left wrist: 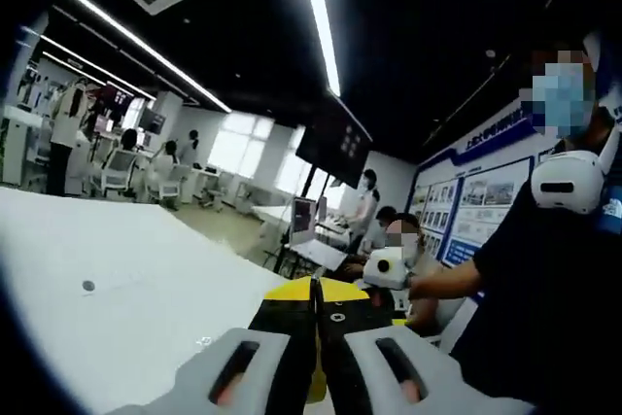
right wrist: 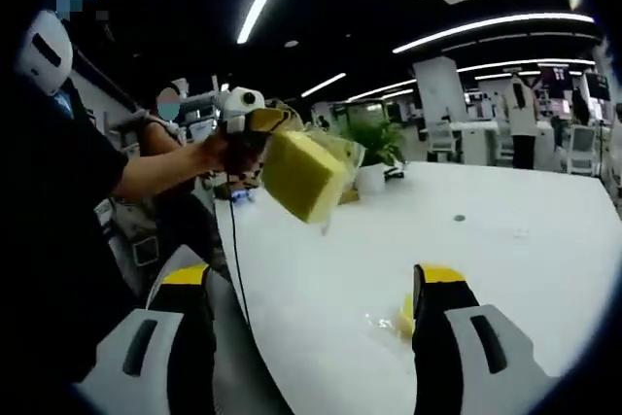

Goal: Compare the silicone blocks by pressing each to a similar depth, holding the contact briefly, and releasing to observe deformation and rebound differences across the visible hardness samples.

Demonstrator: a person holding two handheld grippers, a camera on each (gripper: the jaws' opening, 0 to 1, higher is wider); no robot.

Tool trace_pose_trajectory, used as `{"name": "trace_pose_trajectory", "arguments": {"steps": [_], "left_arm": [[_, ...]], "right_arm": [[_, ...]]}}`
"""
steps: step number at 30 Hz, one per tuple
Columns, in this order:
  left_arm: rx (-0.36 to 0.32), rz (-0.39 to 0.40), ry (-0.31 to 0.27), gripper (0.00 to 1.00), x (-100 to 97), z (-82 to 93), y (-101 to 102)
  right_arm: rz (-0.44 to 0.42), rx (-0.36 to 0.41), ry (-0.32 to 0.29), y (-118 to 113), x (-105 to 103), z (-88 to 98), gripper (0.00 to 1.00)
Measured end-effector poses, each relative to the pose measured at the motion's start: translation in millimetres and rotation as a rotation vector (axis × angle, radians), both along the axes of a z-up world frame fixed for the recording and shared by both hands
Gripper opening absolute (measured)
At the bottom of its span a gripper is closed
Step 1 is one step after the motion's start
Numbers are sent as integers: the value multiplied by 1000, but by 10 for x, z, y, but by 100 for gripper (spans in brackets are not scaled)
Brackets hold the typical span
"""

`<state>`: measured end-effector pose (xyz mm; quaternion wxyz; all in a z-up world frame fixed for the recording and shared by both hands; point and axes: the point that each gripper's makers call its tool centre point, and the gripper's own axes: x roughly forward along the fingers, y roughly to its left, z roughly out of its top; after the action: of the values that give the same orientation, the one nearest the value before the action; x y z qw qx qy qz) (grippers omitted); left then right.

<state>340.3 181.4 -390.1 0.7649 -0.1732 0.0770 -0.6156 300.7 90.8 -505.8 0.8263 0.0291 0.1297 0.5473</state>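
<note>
Jaws of the left tool (left wrist: 316, 323) stand pressed together, yellow-tipped, a sliver of yellow showing between them low down. In the right gripper view that same tool, gripped by a person's hand (right wrist: 225, 153), pinches a yellow silicone block (right wrist: 303, 174) wrapped in clear film, lifted well above the white surface (right wrist: 505, 240). The right tool (right wrist: 311, 293) has its jaws spread wide, nothing between them. Just beside its right jaw, a small yellow piece (right wrist: 404, 320) in clear wrap lies on the surface. Farther off, a potted plant (right wrist: 374, 148) stands at the surface's far edge. Beyond the left tool sits a person in dark clothing (left wrist: 544, 298).
</note>
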Motion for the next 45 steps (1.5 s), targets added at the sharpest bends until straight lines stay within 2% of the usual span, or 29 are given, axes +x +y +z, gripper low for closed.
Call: {"name": "trace_pose_trajectory", "arguments": {"steps": [2,5,8,10,12,16,20,23,25,27,30,34,36,37,38,42,43,45], "left_arm": [[9,-37,-31,0,-58,58,-49],[42,-111,-58,0,-168,62,-130],[72,-166,-99,0,-276,44,-239],[75,-179,-103,0,-310,47,-277],[64,-202,-104,0,-342,83,-332],[65,-214,-131,0,-353,154,-392],[45,-215,-138,0,-308,224,-413],[33,-208,-149,0,-285,263,-422],[33,-206,-153,0,-282,266,-421],[29,-200,-154,0,-269,265,-399],[41,-193,-153,0,-258,229,-384],[44,-183,-154,0,-267,221,-372],[54,-167,-168,0,-241,197,-359],[60,-157,-165,0,-220,179,-349],[64,-141,-164,0,-192,163,-343],[64,-133,-147,0,-149,112,-335],[71,-132,-144,0,-137,90,-334],[83,-130,-145,0,-126,58,-339]], "right_arm": [[27,27,-2,78,29,81,77],[107,79,19,231,17,213,70],[127,106,5,344,81,296,65],[142,135,24,441,103,327,67],[189,185,60,550,64,386,65],[218,220,76,653,87,488,57],[251,208,83,716,103,550,46],[265,239,84,772,119,632,43],[272,269,83,791,140,701,37],[303,261,101,837,91,685,34],[326,274,176,888,22,639,30],[311,266,124,887,33,651,24],[304,245,153,886,60,626,21],[301,230,148,892,68,617,20],[293,215,185,887,75,593,19],[295,183,183,883,93,553,16],[287,155,152,872,123,513,15],[288,140,168,863,134,480,14]]}}
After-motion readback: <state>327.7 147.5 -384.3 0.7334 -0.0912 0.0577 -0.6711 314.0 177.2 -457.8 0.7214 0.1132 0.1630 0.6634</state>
